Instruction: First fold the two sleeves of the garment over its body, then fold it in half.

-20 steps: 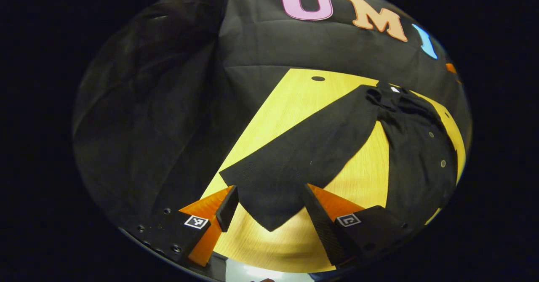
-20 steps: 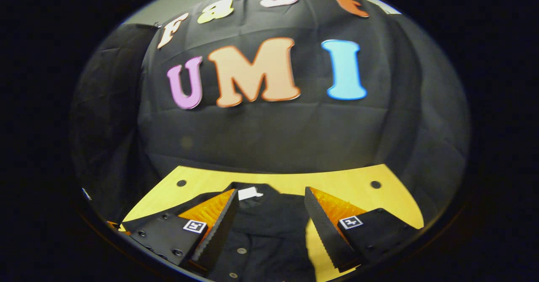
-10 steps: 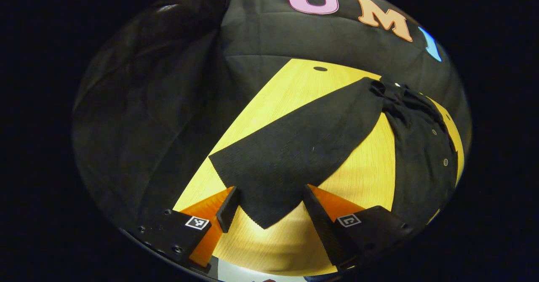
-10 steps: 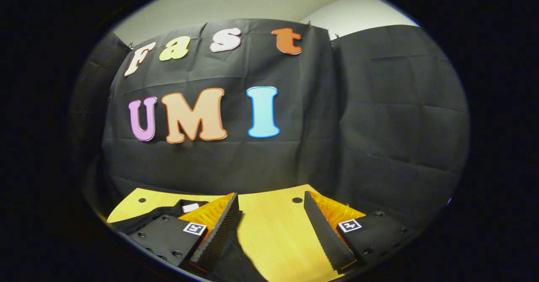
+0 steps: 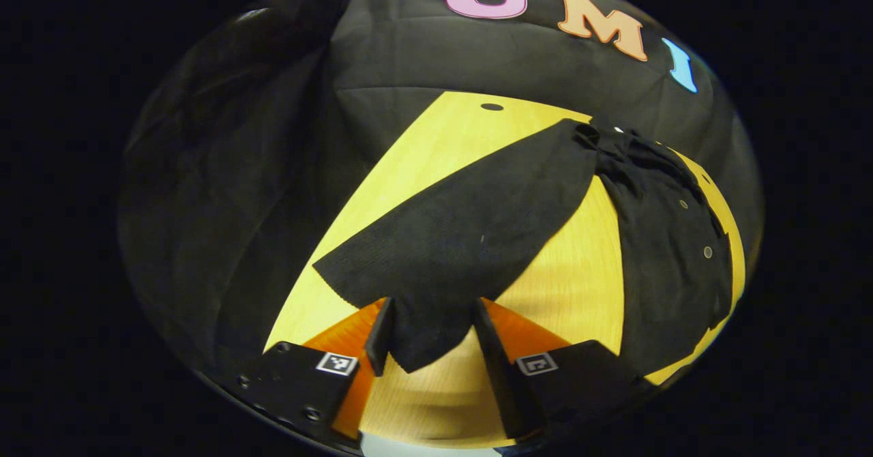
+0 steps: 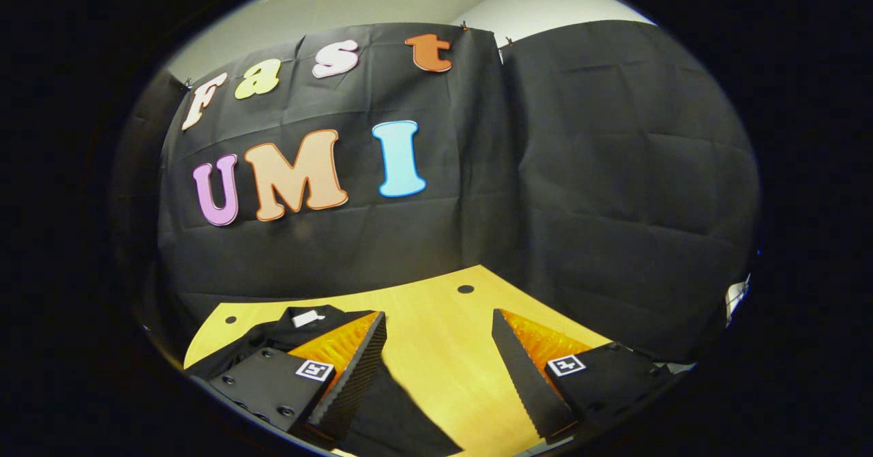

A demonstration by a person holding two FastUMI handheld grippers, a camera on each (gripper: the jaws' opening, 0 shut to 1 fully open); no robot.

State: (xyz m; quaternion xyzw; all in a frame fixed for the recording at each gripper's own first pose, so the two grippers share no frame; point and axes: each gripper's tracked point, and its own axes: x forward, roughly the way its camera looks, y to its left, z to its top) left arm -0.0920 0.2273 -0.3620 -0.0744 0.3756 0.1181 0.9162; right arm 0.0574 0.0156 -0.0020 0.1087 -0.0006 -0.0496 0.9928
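Note:
A black button-front garment (image 5: 668,252) lies flat on the yellow wooden table (image 5: 573,286), collar toward the far wall. One long sleeve (image 5: 464,239) stretches out from the shoulder toward me. My left gripper (image 5: 432,301) is low over the cuff end; its fingers straddle the cuff corner with a narrowed gap and are still apart. In the right gripper view the garment's collar (image 6: 300,324) with a white tag sits at lower left, and dark cloth (image 6: 395,416) reaches under my left finger. My right gripper (image 6: 438,315) hangs open above bare table with nothing between its fingers.
Black cloth walls close in the table on the far and right sides. Small round holes (image 5: 491,107) (image 6: 466,288) mark the table's far corners. Bare wood (image 6: 450,348) lies to the right of the garment.
The left gripper has moved forward over the sleeve's cuff and its fingers have drawn closer together. The right gripper has swung from over the garment's front toward the bare right side of the table.

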